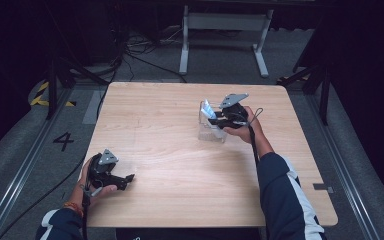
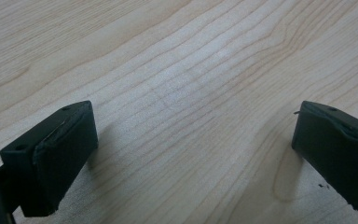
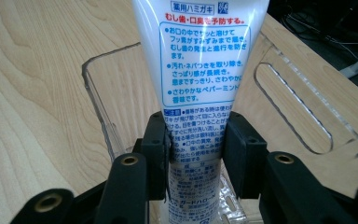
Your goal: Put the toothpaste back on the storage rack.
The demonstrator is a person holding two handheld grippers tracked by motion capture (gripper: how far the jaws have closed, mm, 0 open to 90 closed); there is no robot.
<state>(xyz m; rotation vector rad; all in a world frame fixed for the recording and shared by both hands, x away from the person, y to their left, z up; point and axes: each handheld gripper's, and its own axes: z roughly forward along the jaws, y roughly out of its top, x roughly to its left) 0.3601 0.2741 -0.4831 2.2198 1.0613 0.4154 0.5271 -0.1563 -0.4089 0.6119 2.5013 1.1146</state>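
Right hand-held gripper (image 3: 193, 149) clamped on toothpaste tube (image 3: 200, 70) over clear bin (image 1: 211, 131) centre-right of frame, left hand-held gripper (image 2: 193, 149) jaws apart near lower-left worktop (image 1: 180, 175) edge, bare worktop between

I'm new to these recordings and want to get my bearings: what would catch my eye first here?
The white toothpaste tube with blue and red Japanese print stands out: the right gripper is shut on it, holding it over a clear plastic bin on the right of the wooden table. Near the table's front left corner, the left gripper rests low with its jaws wide apart, nothing between them.
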